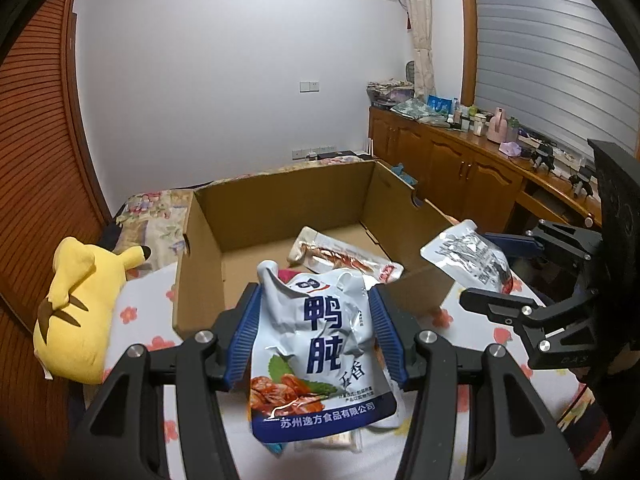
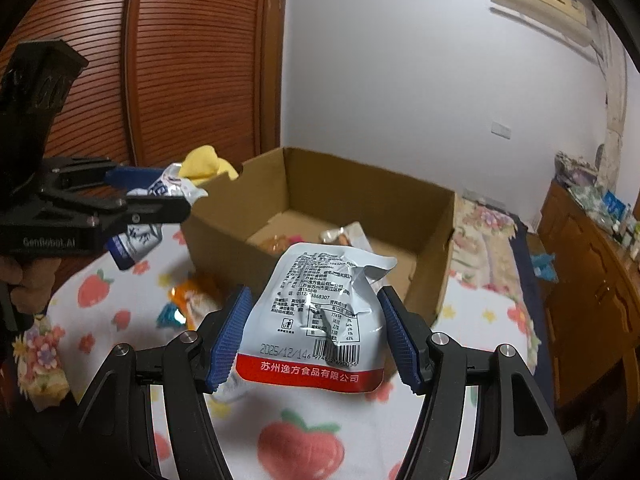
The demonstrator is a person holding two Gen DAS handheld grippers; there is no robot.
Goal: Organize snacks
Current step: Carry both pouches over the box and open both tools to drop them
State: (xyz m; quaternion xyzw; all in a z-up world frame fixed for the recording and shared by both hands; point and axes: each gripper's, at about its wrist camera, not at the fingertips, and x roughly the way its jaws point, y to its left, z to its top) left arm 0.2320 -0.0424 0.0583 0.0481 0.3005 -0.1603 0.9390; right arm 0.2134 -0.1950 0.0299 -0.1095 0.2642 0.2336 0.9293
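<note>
My left gripper [image 1: 316,304] is shut on a white and blue snack pouch [image 1: 320,356] with large blue characters, held above the bed just before the open cardboard box [image 1: 288,204]. My right gripper [image 2: 314,300] is shut on a silver pouch with a red bottom band [image 2: 320,320], its printed back facing me, held near the box's [image 2: 360,188] front wall. The right gripper and its pouch [image 1: 468,260] show at the right of the left wrist view. The left gripper's pouch [image 2: 156,216] shows at the left of the right wrist view. A red and white pouch [image 1: 344,258] lies inside the box.
A yellow plush toy [image 1: 76,312] lies left of the box on the flower-print bedspread [image 2: 304,440]. Loose orange snack packets [image 2: 192,300] lie on the bed before the box. A wooden cabinet [image 1: 460,164] with clutter stands to the right, a slatted wooden wardrobe [image 2: 180,60] to the left.
</note>
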